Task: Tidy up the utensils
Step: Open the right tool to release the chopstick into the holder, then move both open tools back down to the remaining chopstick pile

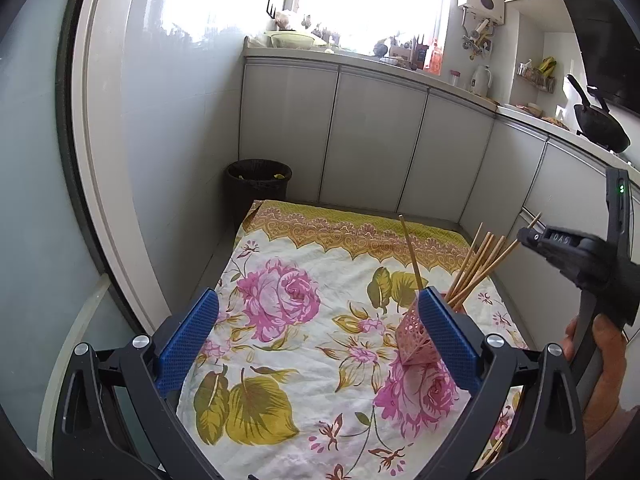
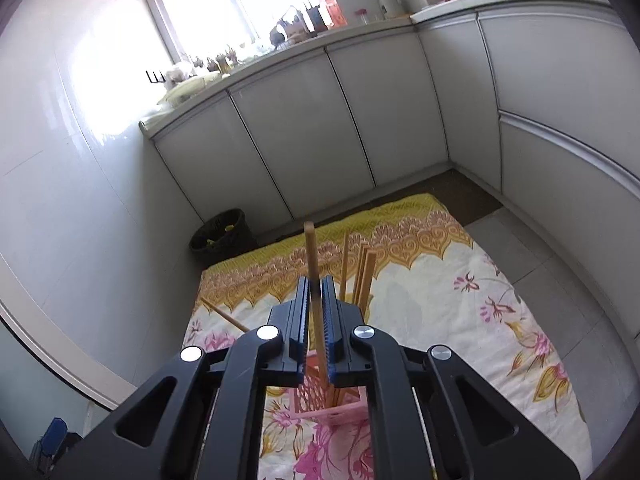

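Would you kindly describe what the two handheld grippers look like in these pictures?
Both are black plastic frames with triangular cut-outs and round silver bolt heads. The left gripper carries flat blue fingers with a fine dotted texture. The right gripper has blue ridged pads on black backings; from the left camera its body shows a small green light and raised lettering.

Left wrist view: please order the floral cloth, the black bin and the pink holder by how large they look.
1. floral cloth
2. black bin
3. pink holder

The holder is partly hidden behind the left gripper's finger.
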`<state>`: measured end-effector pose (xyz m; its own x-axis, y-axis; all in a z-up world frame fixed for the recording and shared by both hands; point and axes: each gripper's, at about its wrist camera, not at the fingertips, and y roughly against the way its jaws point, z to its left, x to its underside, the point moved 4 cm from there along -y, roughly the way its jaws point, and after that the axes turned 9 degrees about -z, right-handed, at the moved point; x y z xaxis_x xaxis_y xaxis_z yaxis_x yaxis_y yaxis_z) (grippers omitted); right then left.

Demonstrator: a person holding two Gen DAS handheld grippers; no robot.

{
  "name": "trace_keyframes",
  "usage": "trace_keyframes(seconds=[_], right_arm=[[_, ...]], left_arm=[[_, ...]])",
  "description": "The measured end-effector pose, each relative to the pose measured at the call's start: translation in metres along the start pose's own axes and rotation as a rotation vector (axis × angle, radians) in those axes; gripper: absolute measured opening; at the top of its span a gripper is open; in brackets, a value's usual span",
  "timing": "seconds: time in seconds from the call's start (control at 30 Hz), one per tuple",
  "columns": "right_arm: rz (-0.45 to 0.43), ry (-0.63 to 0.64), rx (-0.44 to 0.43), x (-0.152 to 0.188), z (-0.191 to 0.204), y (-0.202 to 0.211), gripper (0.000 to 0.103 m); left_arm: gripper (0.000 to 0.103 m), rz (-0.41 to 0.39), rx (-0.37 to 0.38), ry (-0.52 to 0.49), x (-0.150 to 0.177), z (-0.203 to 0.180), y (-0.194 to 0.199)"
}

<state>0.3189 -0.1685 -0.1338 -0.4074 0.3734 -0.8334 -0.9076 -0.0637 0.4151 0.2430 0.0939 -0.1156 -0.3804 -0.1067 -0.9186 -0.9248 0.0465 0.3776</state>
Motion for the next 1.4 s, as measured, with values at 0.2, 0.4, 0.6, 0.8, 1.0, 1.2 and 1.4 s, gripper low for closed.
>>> trace_keyframes(seconds=[0.2,0.4,0.6,0.8,1.0,1.2,1.4], right_arm=[[-0.054,-0.040,0.008,0.003,-0.013,0.023,0.066],[-0.111,-0.038,0.029,-0.001,-0.027,0.065,0.076],[-0.140,0.007,0.080,0.007,-0.046,0.111,0.093],[-0.028,-0.031,0.157,0.037,-0.096,0.145,0.096],[0.150,-0.158,0.223,0.093,-0.160,0.167,0.096],[0.242,-0.280,0.297,0.146,-0.217,0.184,0.096],[0.268,-0.251,0.329,0.156,-0.232,0.184,0.096]], left_arm=[[0.096,0.004,0.000,-0.010,0.002,-0.003,0.001],[0.096,0.020,0.033,-0.036,0.006,-0.014,0.001],[0.096,0.077,0.092,-0.105,0.022,-0.034,0.001],[0.096,0.267,0.217,-0.228,0.069,-0.071,-0.011],[0.096,0.474,0.369,-0.311,0.125,-0.115,-0.015],[0.096,0.572,0.450,-0.367,0.155,-0.154,-0.015],[0.096,0.674,0.494,-0.374,0.163,-0.198,-0.031]])
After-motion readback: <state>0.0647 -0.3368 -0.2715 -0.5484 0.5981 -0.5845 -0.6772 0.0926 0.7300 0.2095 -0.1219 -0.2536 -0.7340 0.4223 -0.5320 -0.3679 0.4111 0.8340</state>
